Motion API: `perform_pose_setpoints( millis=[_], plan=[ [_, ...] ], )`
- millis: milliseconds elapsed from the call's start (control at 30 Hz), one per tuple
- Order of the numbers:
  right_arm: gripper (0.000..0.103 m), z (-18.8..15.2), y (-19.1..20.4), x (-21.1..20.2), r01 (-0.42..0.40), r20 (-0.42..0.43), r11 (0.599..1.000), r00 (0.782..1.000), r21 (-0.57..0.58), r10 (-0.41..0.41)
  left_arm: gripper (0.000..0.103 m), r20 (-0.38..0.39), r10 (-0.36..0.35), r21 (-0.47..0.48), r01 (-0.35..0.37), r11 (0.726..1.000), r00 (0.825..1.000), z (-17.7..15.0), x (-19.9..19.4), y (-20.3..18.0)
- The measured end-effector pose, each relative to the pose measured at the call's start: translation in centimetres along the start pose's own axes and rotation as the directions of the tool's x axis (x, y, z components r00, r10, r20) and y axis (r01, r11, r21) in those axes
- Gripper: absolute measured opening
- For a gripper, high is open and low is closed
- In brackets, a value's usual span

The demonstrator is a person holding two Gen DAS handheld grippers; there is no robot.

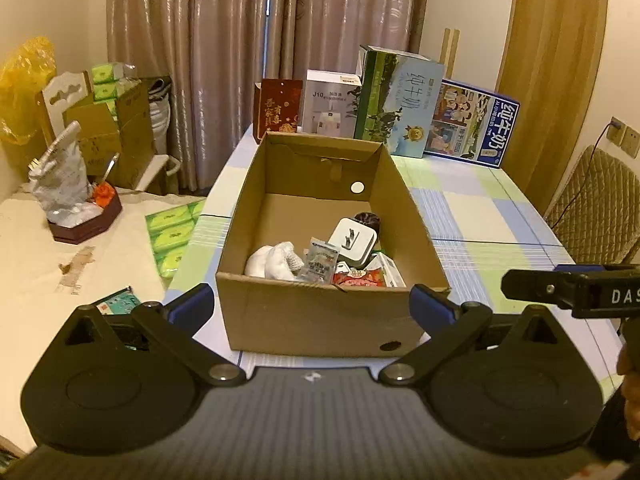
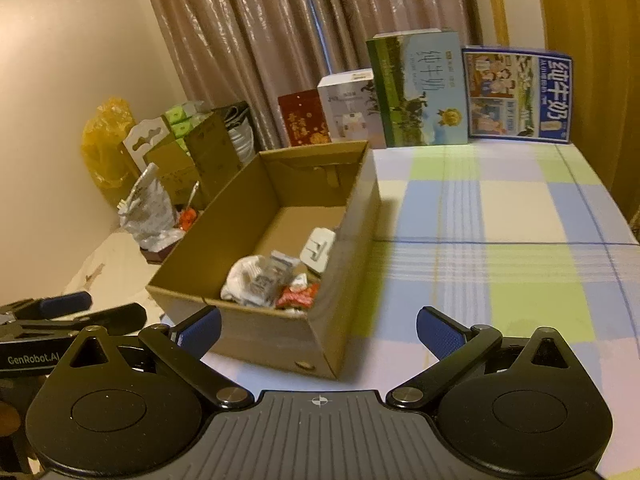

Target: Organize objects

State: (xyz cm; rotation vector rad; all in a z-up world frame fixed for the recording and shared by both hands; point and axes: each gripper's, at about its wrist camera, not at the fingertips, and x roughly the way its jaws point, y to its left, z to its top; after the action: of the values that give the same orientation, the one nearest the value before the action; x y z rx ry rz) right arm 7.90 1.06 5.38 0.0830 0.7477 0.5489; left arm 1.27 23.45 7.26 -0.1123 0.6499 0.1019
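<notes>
The cardboard box [image 1: 320, 240] sits on the bench [image 2: 500, 240] straight ahead of the left hand-held gripper [image 1: 312, 304], long axis running away; the right hand-held gripper [image 2: 318, 330] sees it ahead-left. Both grippers gape, empty.

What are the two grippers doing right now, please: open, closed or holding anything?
Left gripper: open, holding nothing, fingers either side of the cardboard box's near end.
Right gripper: open, holding nothing, at the box's near right corner.
</notes>
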Motion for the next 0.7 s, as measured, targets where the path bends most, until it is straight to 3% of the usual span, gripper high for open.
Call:
perform_pose_setpoints(
  millis=[267, 700],
  plan=[
    [0.101, -1.1, -0.1, -3.0, 0.077, 0.014, 0.997, 0.997, -0.005, -0.077, 0.102, 0.003, 0.004, -0.041, -0.004, 0.999, 1.0, -0.4, -2.5, -1.0],
    [0.101, -2.7, 0.7, -3.1, 0.071, -0.017, 0.997, 0.997, -0.023, -0.072, 0.102, -0.058, 0.033, -0.031, -0.034, 0.999, 0.998, -1.9, -2.6, -1.5]
  ],
)
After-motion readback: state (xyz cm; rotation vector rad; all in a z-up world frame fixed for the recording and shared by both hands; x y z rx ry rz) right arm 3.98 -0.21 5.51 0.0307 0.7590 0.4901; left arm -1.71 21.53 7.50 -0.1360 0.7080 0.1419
